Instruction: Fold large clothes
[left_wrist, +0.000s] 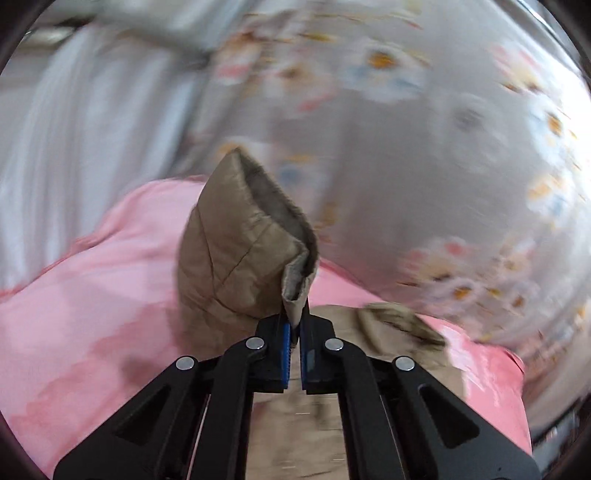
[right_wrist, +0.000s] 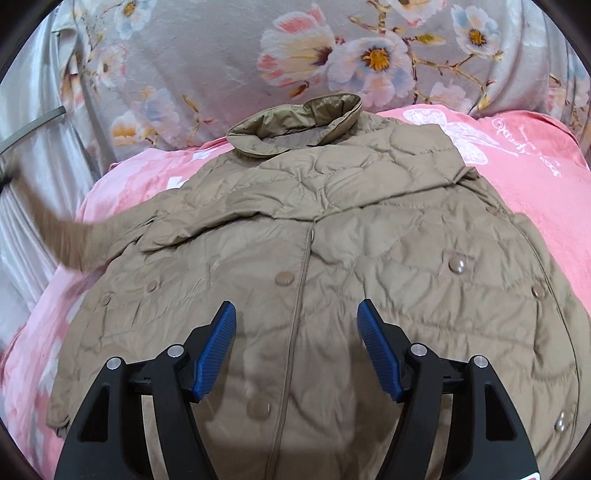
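Bed: pink blanket (right_wrist: 535, 199) with a white printed motif, spread over a grey floral sheet (right_wrist: 207, 62). Directly on the blanket: one tan quilted jacket (right_wrist: 332, 229), front up, snap buttons showing, collar (right_wrist: 295, 125) toward the floral sheet.

One tan jacket (right_wrist: 332, 229) lies spread out, with one collar (right_wrist: 295, 125) at its top and one front seam running down the middle

Seven snaps (right_wrist: 457, 264) can be counted on it: four to the left of the seam, three to the right

One sleeve cuff (left_wrist: 243, 240) shows in the left view

Two grippers: the left gripper (left_wrist: 294, 325) and the right gripper (right_wrist: 296, 314)

One pink blanket (right_wrist: 535, 192) and one grey floral cover (right_wrist: 207, 55) lie underneath
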